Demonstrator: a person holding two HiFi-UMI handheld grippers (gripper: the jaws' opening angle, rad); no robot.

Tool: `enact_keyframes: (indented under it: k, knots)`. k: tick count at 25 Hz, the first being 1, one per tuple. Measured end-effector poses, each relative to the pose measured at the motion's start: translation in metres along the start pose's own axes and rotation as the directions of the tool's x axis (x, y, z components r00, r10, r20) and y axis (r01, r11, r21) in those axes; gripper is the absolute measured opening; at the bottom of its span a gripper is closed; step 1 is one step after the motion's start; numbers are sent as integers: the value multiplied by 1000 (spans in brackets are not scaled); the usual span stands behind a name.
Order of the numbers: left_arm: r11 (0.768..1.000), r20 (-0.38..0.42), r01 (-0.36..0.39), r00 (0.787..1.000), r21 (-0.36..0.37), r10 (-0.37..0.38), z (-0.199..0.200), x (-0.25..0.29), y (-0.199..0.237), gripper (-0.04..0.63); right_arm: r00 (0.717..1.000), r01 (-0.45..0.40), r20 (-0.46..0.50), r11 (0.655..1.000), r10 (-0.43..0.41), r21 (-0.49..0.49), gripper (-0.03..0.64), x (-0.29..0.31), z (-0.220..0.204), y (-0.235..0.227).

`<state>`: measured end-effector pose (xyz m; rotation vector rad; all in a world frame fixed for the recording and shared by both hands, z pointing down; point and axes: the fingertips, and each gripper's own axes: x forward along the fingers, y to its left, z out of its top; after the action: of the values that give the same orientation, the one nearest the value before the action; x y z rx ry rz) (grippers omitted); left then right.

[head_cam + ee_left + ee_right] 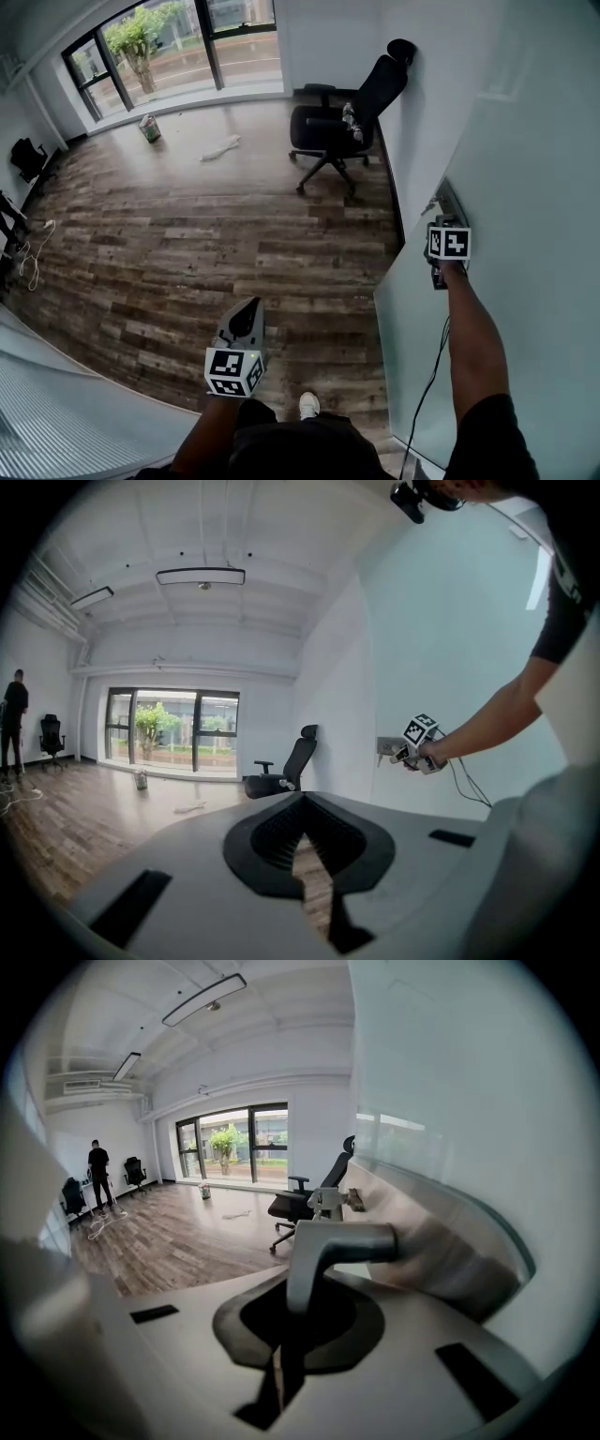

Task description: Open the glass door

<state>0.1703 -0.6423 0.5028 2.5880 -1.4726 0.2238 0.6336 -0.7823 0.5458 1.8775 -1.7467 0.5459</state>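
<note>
The frosted glass door (525,178) fills the right of the head view, its free edge (386,309) standing out over the wood floor. My right gripper (438,216) is shut on the door's metal lever handle (330,1244), which runs from the jaws toward the glass (450,1101). The left gripper view shows the same grip from the side, the right gripper (403,754) at the lock plate (386,746). My left gripper (246,323) hangs low in front of me over the floor, fingers together, holding nothing.
A black office chair (337,122) stands by the white wall beyond the door. A bucket (149,127) and a cloth (221,147) lie near the windows. Cables (33,248) trail at the left. A person (14,714) stands far off.
</note>
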Motion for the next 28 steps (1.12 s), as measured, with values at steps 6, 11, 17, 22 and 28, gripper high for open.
enact_keyframes:
  k: [6, 11, 17, 22, 28]
  knots:
    - [1000, -13, 28, 1000, 6, -28, 3, 15, -5, 3, 999, -15, -33, 1000, 15, 15, 14, 3, -4, -12]
    - [999, -28, 42, 999, 13, -41, -1, 20, -8, 3, 989, -6, -149, 1000, 2, -22, 15, 2, -4, -13]
    - [1000, -30, 20, 999, 14, -20, -5, 4, 1, 3, 964, -53, -265, 989, 14, -140, 163, -18, -9, 2]
    - [1000, -39, -5, 999, 11, 5, -7, -16, 6, 3, 995, 60, -67, 990, -69, -129, 164, -54, 16, -8]
    - [999, -5, -30, 1000, -12, 30, -5, -40, 1, 3, 930, 93, 358, 996, -82, -16, 161, -162, 55, 18]
